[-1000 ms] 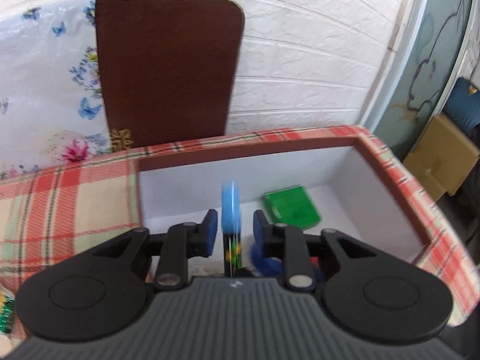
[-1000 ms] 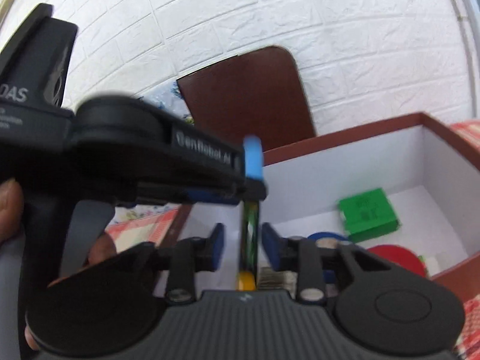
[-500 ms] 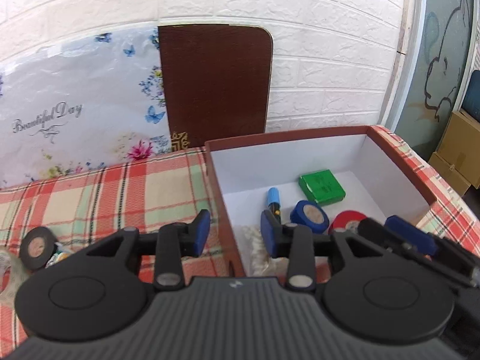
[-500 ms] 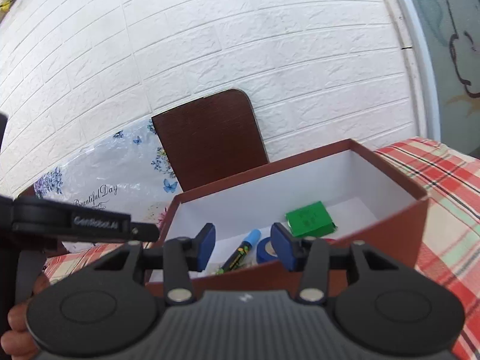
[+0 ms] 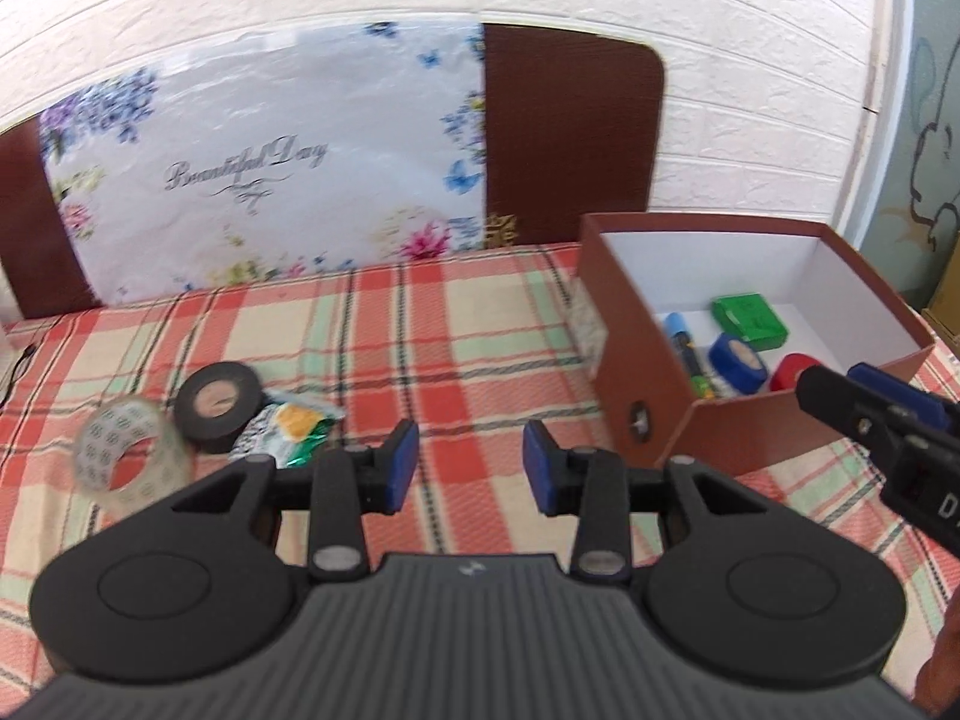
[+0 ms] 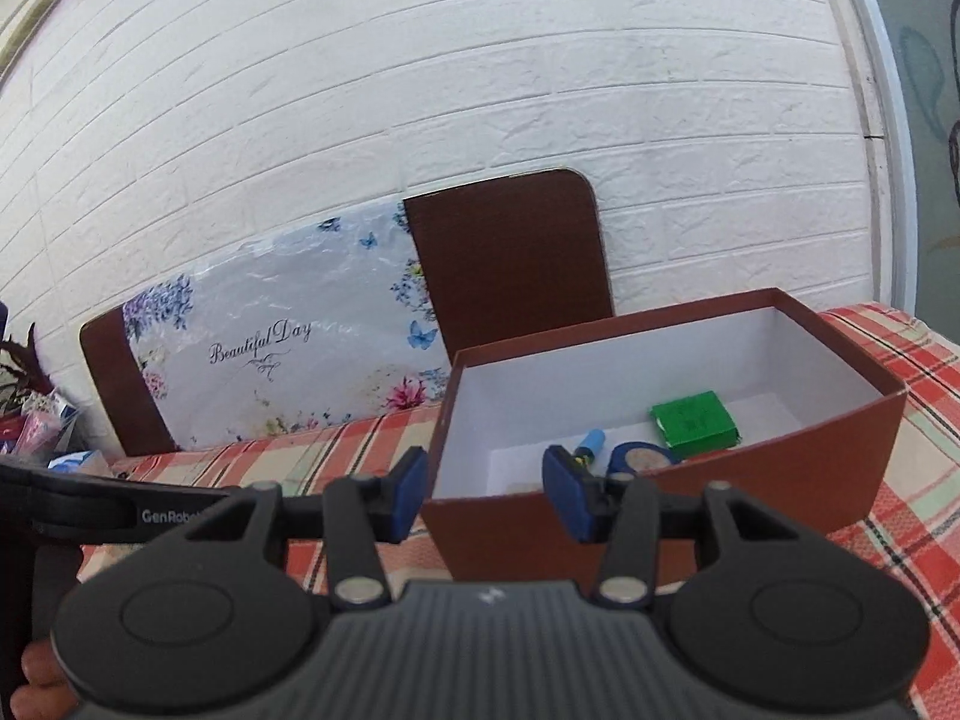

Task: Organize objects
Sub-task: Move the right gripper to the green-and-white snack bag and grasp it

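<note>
On the plaid table, at ten o'clock of my left tongs, black tape, clear tape and a packet wait; both tongs gape wide, empty. Right tongs face the brown box.

Beyond the fingers, a white brick wall backs a brown board leaning upright, partly covered by a floral "Beautiful Day" sheet to its left, while a red plaid tablecloth spreads beneath the fingers.
</note>
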